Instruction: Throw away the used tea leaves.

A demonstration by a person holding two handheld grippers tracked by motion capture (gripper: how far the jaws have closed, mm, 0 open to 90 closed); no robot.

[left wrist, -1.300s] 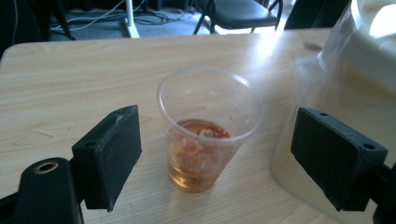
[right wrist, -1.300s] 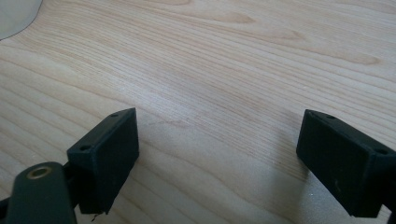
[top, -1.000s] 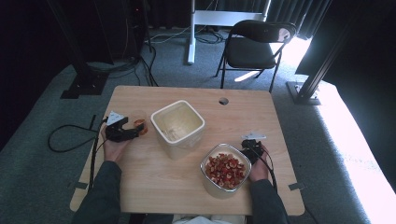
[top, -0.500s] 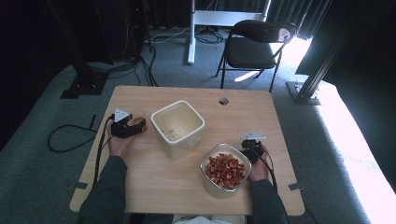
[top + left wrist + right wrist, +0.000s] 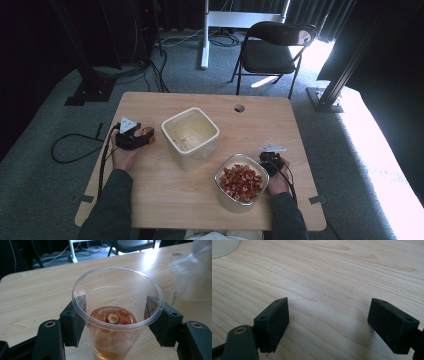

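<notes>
Wooden table (image 5: 260, 125): two tubs, one cup (image 5: 117, 312) (gripped).

Your wooden table (image 5: 300, 125) carries an empty cream square tub (image 5: 190, 135) near its middle. Nearer you sits a container of red pieces (image 5: 242, 182), and a clear cup (image 5: 117, 312) stands at your left.
</notes>
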